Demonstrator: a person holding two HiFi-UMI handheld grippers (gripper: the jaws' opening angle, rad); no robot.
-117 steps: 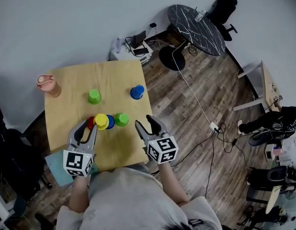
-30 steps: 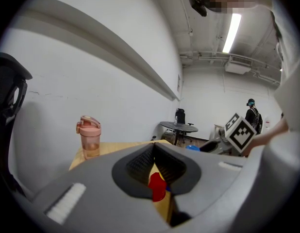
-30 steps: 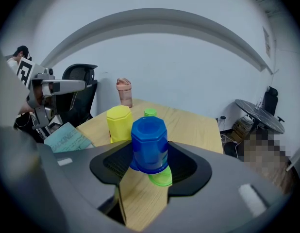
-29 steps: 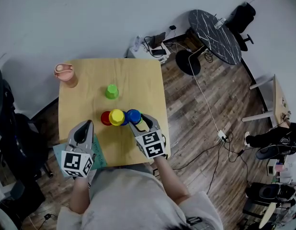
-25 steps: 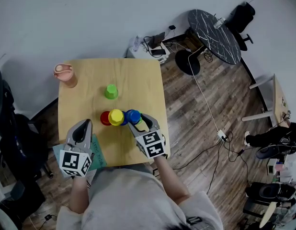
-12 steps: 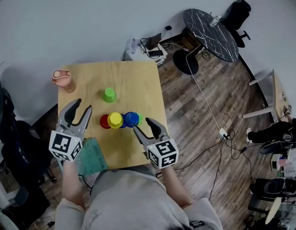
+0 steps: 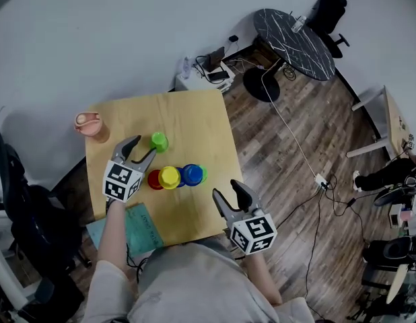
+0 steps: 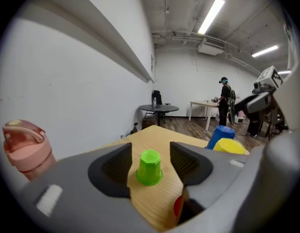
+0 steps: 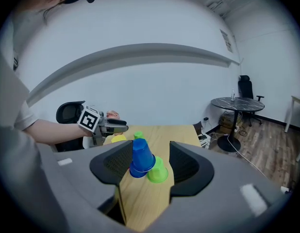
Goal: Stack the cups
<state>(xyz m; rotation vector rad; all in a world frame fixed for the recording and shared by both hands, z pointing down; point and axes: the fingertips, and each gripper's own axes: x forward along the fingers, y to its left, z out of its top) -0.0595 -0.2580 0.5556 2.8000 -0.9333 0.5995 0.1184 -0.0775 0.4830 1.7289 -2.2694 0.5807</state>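
Left gripper view, left gripper (image 8: pixel 150 153), fingers (image 8: pixel 190 162) just spreading, empty, green cup (image 8: pixel 149 167) ahead

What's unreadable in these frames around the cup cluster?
- Red cup: left gripper view, only a sliver shows past the left gripper's own body.
- Green cup beside the blue cup: head view, the blue cup covers all but an edge.
- Yellow cup: right gripper view, mostly behind the right gripper's jaw.
- Notebook writing: head view, too small.
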